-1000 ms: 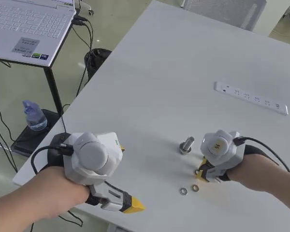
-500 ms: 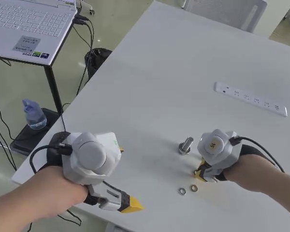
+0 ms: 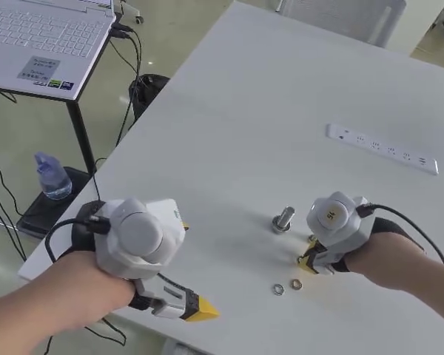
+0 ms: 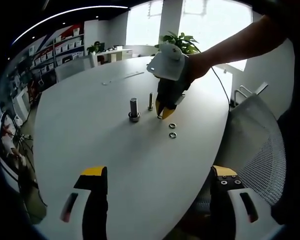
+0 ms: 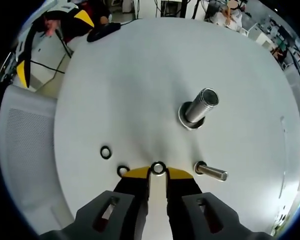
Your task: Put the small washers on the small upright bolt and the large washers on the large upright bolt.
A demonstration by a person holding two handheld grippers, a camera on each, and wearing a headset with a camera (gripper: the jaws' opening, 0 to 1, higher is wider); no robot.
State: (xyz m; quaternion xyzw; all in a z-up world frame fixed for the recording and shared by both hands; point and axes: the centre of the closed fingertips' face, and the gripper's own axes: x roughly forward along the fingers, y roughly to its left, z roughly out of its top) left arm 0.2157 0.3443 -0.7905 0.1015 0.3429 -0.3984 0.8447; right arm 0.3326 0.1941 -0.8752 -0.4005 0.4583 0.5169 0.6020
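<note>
The large bolt stands upright on the white table; the small bolt stands just right of my right gripper's tips. My right gripper is shut on a small washer held low over the table. Two loose washers lie to its left. In the head view the right gripper sits beside the large bolt, with the loose washers in front. My left gripper is open with nothing in it, near the table's front edge.
A white power strip lies at the far right of the table. Off the table's left edge stand a laptop on a stand, cables and a water bottle. A mesh chair is beside the table.
My right gripper has shifted only slightly beside the bolts. The left gripper and the loose washers have stayed where they were.
</note>
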